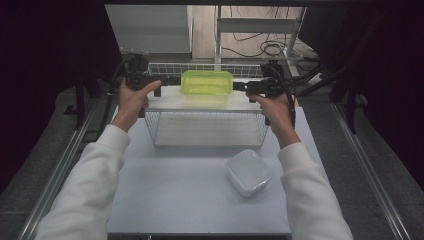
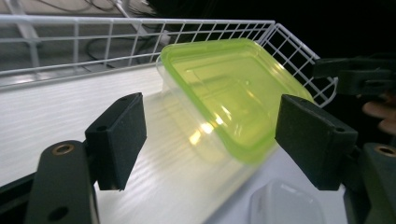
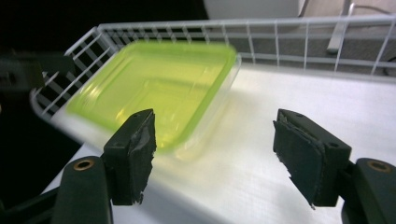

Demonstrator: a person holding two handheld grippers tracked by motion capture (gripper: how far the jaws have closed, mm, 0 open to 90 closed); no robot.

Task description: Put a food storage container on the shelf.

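Note:
A clear tub with a lime-green lid (image 1: 206,82) rests on the white top shelf of a wire rack (image 1: 165,103). My left gripper (image 1: 170,83) is level with the tub's left end and my right gripper (image 1: 241,86) with its right end, both pointing inward. In the left gripper view the tub (image 2: 233,93) lies beyond the open left gripper (image 2: 211,106), whose pads are clear of it. The right gripper view shows the tub (image 3: 154,88) ahead and to the left of my open right gripper (image 3: 215,119), with nothing between the pads.
A white wire rail (image 1: 200,67) runs along the back of the shelf, and a wire basket (image 1: 205,131) hangs under it. A frosted white lidded box (image 1: 248,171) lies on the pale table (image 1: 170,195) at the front right. Dark floor and metal rails flank the table.

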